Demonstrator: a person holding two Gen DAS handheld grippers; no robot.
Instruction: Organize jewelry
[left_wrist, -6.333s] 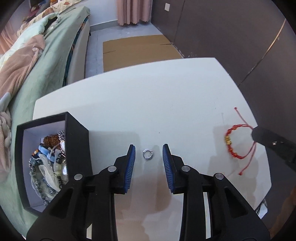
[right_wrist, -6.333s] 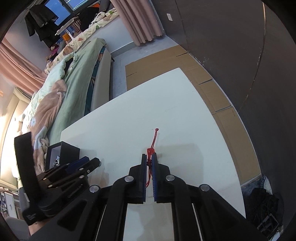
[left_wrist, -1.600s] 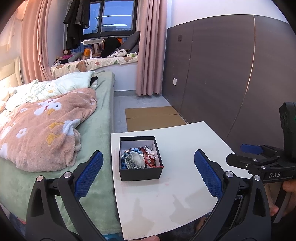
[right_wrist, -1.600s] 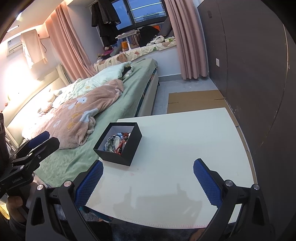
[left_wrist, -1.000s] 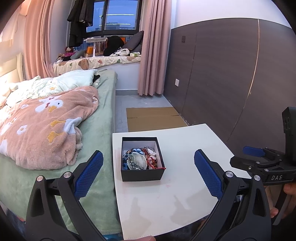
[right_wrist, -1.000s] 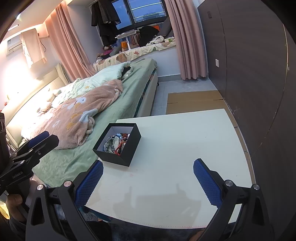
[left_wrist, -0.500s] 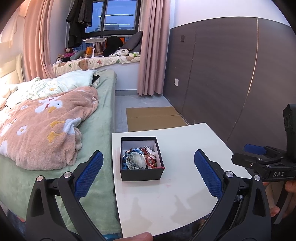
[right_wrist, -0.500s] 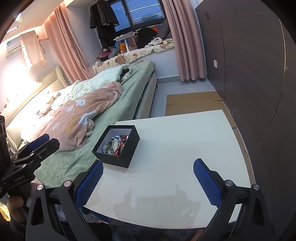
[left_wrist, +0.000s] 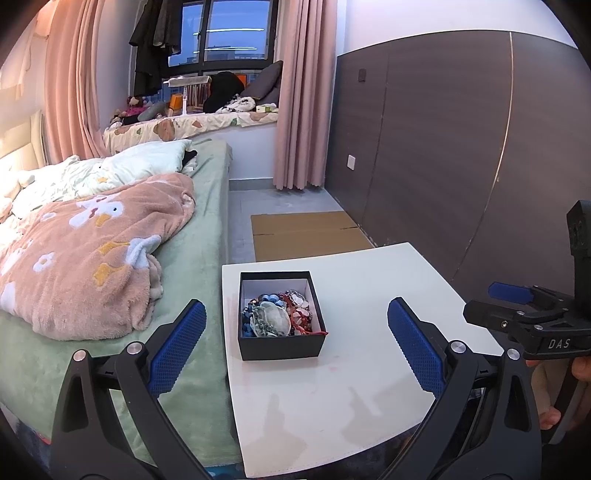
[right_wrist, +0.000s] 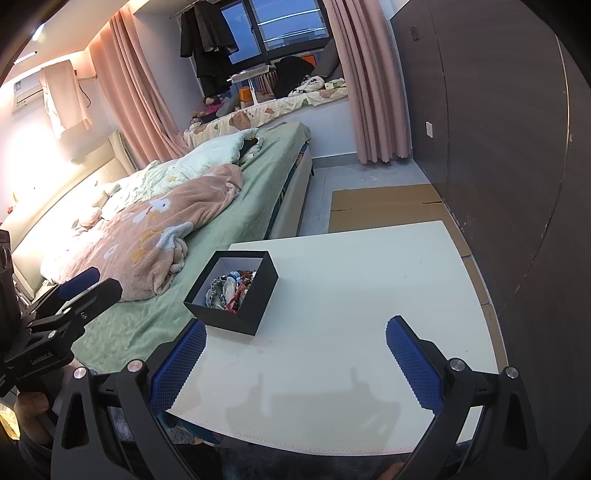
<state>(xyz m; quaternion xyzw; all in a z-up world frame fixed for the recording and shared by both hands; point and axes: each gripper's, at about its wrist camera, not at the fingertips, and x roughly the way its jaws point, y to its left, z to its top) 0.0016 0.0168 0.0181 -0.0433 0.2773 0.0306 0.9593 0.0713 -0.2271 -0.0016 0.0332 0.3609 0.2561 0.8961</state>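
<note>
The location is a home bedroom. A bed (left_wrist: 192, 258) with a green sheet carries a pink flower-print blanket (left_wrist: 92, 251) and pale pillows (left_wrist: 144, 166). Pink curtains (left_wrist: 299, 92) flank a dark window (left_wrist: 229, 33), below which a cushioned window seat (left_wrist: 192, 123) holds toys and cushions. Dark clothes (left_wrist: 151, 40) hang at the window. An air-conditioning unit (right_wrist: 26, 92) is mounted on the wall. A white bedside table (left_wrist: 369, 369) stands beside the bed.

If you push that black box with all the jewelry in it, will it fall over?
Probably not: the black box looks low and wide, sitting flat on the white table. It would likely slide instead. The jewelry heaped inside may shift.
</note>
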